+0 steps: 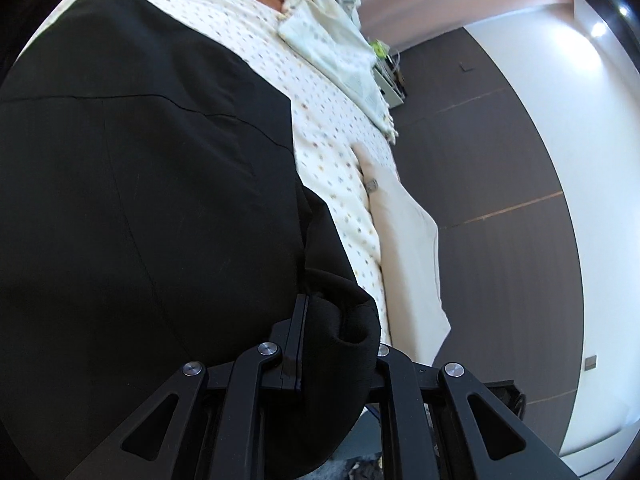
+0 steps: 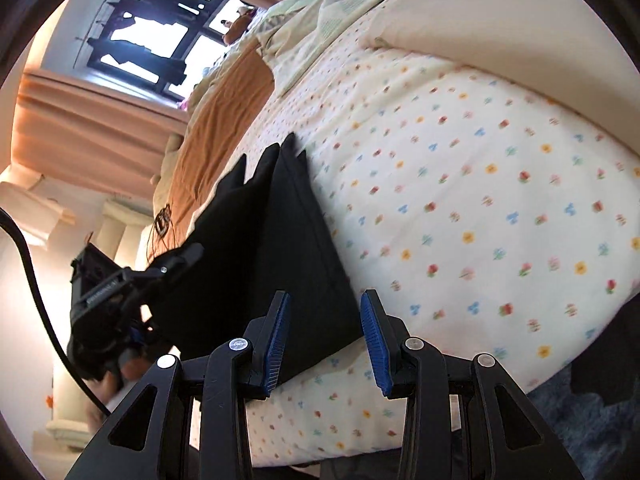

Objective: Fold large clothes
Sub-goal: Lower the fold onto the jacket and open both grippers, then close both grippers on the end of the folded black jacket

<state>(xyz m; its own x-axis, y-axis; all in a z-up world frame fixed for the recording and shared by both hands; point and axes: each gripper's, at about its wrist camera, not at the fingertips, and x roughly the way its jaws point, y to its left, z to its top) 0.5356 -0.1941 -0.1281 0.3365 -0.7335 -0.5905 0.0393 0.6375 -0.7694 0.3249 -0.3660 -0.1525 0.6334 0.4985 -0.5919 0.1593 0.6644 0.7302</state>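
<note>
Our left tool [image 1: 336, 328] is nearly closed, pinching a bunched edge of the black garment [image 1: 140, 208]. Our right tool [image 2: 325, 340] stands partly open with a folded corner between its blue pads [image 2: 276, 340], untouched. The garment lies on the flowered bed [image 2: 480, 200].

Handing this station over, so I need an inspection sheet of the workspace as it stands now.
Surface: bed sheet, cream with small flowers, covering the bed.
Job's things: black garment lying partly folded on the sheet.
Clutter: cream pillow; pale bedding bundle; orange cloth.
Grippers: left gripper shut on a bunched edge of the garment; right gripper open, garment corner between its fingers, not pinched.
Cables: black cable at the left edge.
Surroundings: curtain, window, dark wall panels.
</note>
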